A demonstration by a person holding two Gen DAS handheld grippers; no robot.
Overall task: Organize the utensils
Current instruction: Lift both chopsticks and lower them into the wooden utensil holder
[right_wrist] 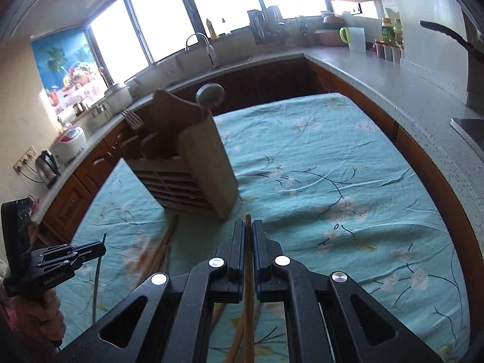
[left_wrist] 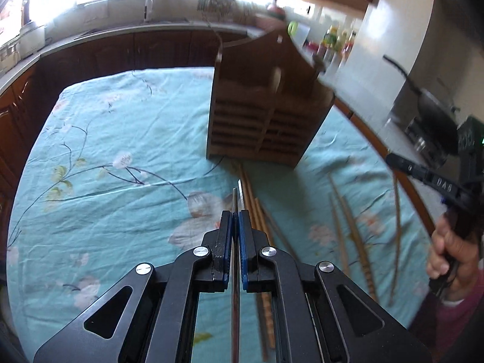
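Note:
A wooden utensil holder [left_wrist: 263,121] stands on the turquoise floral tablecloth [left_wrist: 121,151]; it also shows in the right wrist view [right_wrist: 193,166], with a fork [right_wrist: 133,119] and a round-headed utensil [right_wrist: 210,95] in it. My left gripper [left_wrist: 235,214] is shut on a thin metal chopstick [left_wrist: 235,272], held just short of the holder. My right gripper [right_wrist: 248,225] is shut on a wooden chopstick [right_wrist: 248,287], also near the holder's base. Several wooden chopsticks [left_wrist: 348,227] lie loose on the cloth.
Kitchen counters [right_wrist: 393,84] wrap round the table at back and right, with a sink tap [right_wrist: 208,48], bottles [right_wrist: 390,34], a kettle [right_wrist: 47,168] and a pan [left_wrist: 432,103]. The right gripper shows at the right edge of the left wrist view [left_wrist: 423,172].

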